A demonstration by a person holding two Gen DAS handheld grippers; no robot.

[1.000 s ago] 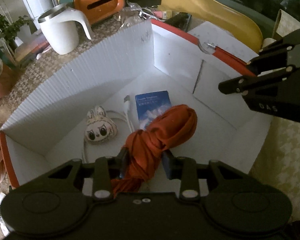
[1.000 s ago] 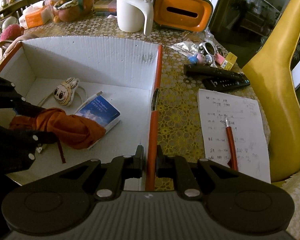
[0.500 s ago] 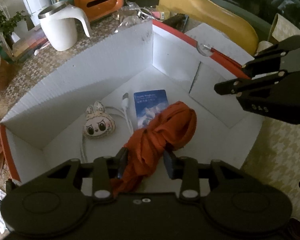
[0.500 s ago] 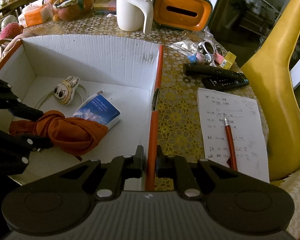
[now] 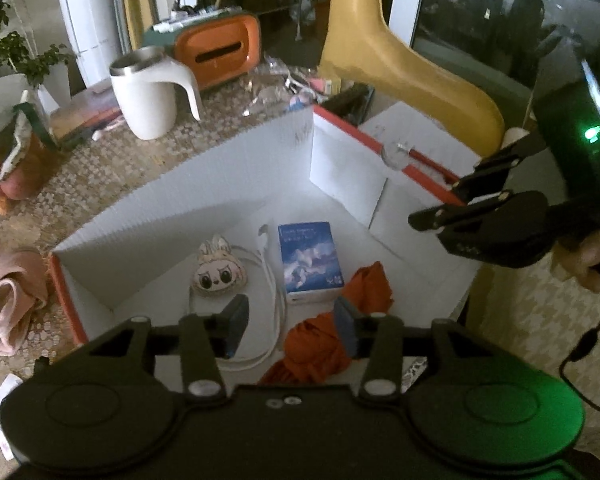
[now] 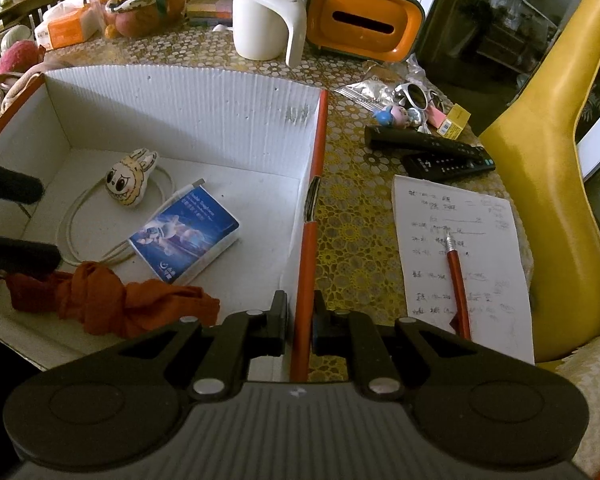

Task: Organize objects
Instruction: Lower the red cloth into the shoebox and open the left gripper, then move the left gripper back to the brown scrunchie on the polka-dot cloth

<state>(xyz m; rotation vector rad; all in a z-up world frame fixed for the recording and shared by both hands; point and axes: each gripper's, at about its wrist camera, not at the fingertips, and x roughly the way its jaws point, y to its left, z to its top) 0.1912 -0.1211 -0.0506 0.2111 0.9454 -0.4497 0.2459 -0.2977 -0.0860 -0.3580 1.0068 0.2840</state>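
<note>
Left gripper (image 5: pixel 290 326) opening, has released orange cloth (image 6: pixel 112 300).

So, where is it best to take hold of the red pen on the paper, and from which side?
Probably grip the red pen at mid-barrel, from above, fingers closing across its width. It lies flat on the paper, tip toward the remotes, both long sides clear.

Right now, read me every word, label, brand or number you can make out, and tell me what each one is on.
"ZAZHUSHI", roughly, partly blurred: silver snack packet.
Blue box in the white box: printed lines, too small to read.
Paper sheet under the red pen: handwritten rows, illegible.
Remote controls: button marks too small.
Right gripper body: embossed letters, blurred.
Small yellow box: unreadable.
</note>
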